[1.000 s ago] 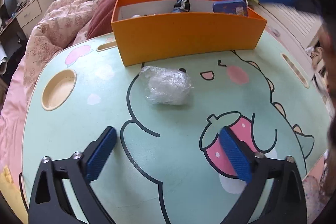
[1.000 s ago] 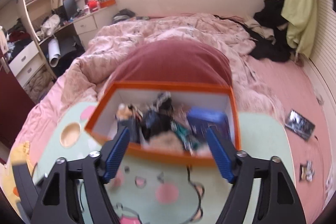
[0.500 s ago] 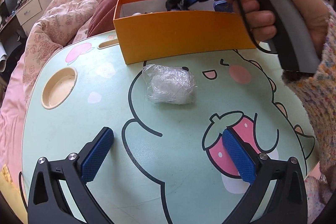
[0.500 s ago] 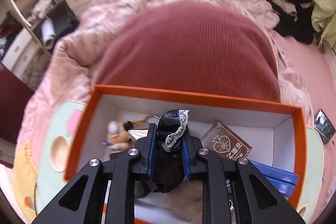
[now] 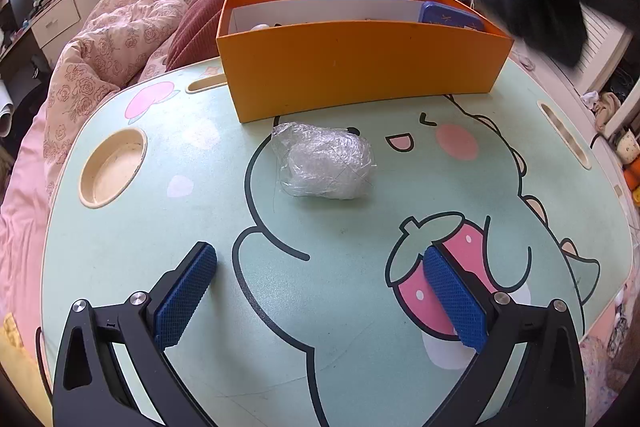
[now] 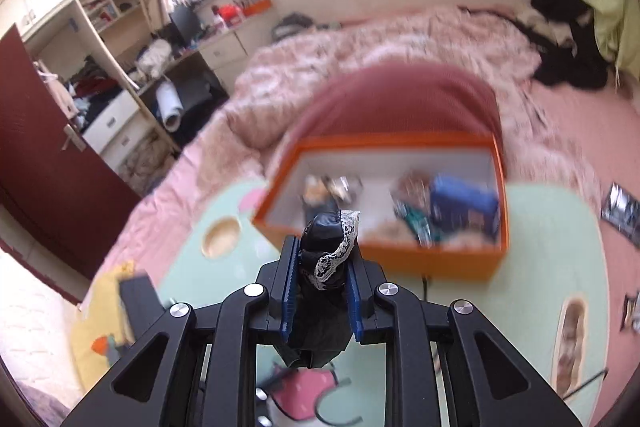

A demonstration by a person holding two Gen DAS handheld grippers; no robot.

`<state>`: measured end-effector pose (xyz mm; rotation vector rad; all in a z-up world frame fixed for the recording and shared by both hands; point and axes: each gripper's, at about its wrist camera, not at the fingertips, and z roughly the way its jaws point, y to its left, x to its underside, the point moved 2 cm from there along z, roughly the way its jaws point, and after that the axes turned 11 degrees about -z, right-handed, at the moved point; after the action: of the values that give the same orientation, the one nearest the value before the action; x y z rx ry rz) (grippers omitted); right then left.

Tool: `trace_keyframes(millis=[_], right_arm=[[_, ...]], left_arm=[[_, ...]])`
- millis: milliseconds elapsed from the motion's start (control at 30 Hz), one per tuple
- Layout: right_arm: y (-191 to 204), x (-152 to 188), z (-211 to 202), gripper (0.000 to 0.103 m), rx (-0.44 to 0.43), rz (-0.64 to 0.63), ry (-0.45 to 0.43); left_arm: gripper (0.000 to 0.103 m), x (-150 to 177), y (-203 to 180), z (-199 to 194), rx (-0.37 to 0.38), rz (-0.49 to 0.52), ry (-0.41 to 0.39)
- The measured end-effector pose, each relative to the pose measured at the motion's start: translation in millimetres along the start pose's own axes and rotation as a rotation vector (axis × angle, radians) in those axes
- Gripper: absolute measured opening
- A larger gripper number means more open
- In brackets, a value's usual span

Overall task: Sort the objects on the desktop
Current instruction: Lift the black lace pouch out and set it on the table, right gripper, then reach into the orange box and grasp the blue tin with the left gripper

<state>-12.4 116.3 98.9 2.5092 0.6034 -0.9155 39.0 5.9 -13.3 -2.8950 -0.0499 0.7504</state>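
Black lace-trimmed bundle [image 6: 326, 267] is out of the orange box [image 6: 436, 261] now, up over the desk [image 5: 160, 227], clamped between right gripper [image 6: 322, 269] fingers that stood apart a second ago. Left gripper [image 5: 320, 291] unchanged: fingers apart, empty, plastic-wrapped wad [image 5: 324, 161] ahead of it.

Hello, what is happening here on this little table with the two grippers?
A person is sorting things with a gripper in each hand. The right gripper is shut on a black item with white lace trim, held above the table in front of the orange box. The left gripper is open and empty over the green cartoon table. A clear plastic bundle lies in front of the box.
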Motion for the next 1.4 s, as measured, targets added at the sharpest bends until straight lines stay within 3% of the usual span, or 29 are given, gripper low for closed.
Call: trace_keyframes(millis=[67,167,400,567,667,700,833,933,1033,1167,1300,1367,1400], right_arm=[[-6.6,24.7,13.5,0.020,0.011,0.019,0.049],[-17.4,50.3,32.7,0.028,-0.044,0.084,0.092],[-16.9,71.0,-1.5,0.062,0.041,0.056,-0.021],[-8.0,94.1,5.7,0.065,0.209,-0.053,0.074],[-14.6,112.2,21.6,0.065,0.221,-0.017,0.121],[-13.3,113.9,21.1,0.071,0.247,-0.024,0.096],[3.8,116.6,30.1,0.080,0.326,-0.136,0.149],[6.5,118.7,28.2,0.082,0.297,-0.151,0.140],[1.5,119.5,24.5,0.082,0.283,-0.136,0.128],[-1.8,117.0,26.4,0.082,0.259,-0.117,0.114],[-1.8,116.1,26.5,0.082,0.251,-0.116,0.110],[-2.2,115.7,26.3,0.082,0.246,-0.111,0.107],[-0.1,115.2,26.9,0.082,0.245,-0.109,0.106]], left_arm=[[0.103,0.3,-0.2,-0.2,-0.001,0.000,0.000],[0.103,0.1,0.2,0.0,0.000,0.000,0.000],[0.103,-0.2,-0.7,0.3,-0.001,-0.002,0.000],[0.103,0.0,-0.5,0.0,-0.001,-0.002,0.000],[0.103,-0.1,-0.5,0.0,-0.001,-0.004,-0.001],[0.103,-0.3,0.5,0.0,0.001,-0.007,-0.002],[0.103,-1.6,7.0,-4.7,0.039,-0.036,-0.013],[0.103,-8.8,11.4,-23.6,0.057,-0.045,-0.079],[0.103,-31.6,1.9,-58.9,0.068,0.038,-0.166],[0.103,-88.8,-23.6,-94.8,0.155,0.157,-0.216],[0.099,-138.8,-83.4,-98.0,0.255,0.518,-0.223],[0.079,-155.1,-104.8,-81.2,0.313,0.679,-0.188],[0.075,-160.5,-110.5,-72.0,0.337,0.734,-0.177]])
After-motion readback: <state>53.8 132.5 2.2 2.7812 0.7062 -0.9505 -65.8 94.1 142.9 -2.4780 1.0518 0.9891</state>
